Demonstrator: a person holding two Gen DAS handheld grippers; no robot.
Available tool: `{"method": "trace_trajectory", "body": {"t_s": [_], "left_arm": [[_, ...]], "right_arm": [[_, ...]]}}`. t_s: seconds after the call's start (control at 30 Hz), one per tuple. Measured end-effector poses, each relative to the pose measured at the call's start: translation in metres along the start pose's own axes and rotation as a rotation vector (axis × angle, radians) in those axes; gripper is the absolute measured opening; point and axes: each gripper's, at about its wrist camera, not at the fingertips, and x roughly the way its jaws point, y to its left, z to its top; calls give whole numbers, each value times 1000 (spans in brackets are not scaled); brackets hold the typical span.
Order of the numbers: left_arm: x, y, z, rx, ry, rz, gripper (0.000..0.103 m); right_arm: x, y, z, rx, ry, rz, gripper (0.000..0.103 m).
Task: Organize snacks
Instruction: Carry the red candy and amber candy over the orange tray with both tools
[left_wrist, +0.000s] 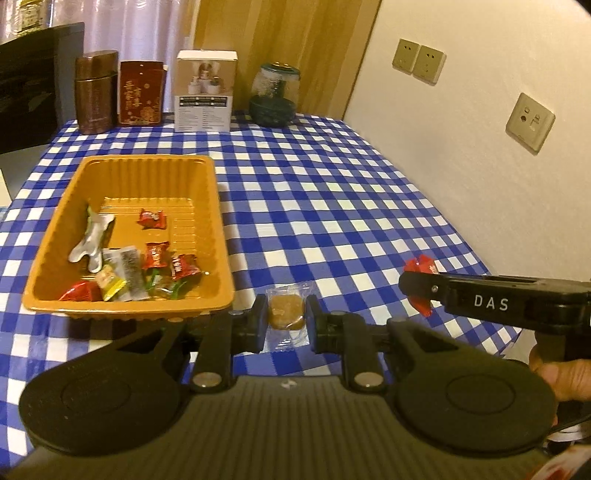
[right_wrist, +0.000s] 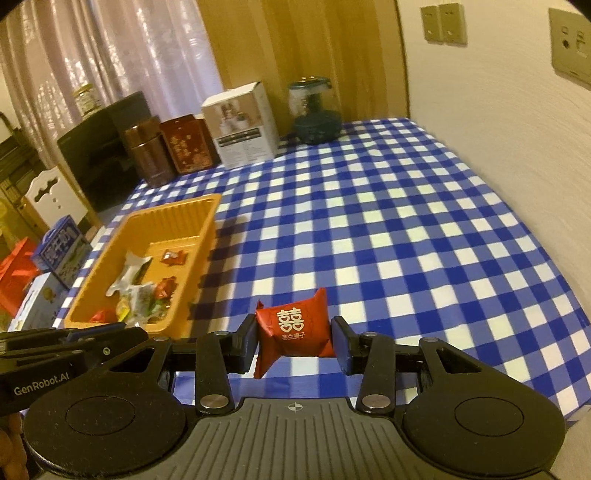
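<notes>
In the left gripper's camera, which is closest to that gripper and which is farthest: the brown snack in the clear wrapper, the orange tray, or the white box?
1. The brown snack, between the left gripper's fingers at the table's near edge.
2. The orange tray, just ahead and to the left, holding candies.
3. The white box, farthest, standing in the back row by the curtain.
</notes>
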Motion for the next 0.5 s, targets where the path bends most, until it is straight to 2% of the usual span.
{"method": "trace_trajectory", "body": {"t_s": [0.5], "left_arm": [[-19, 22, -4, -31, -18, 44, 19]], "right_arm": [[5, 38, -3, -54, 13, 51, 43]]}}
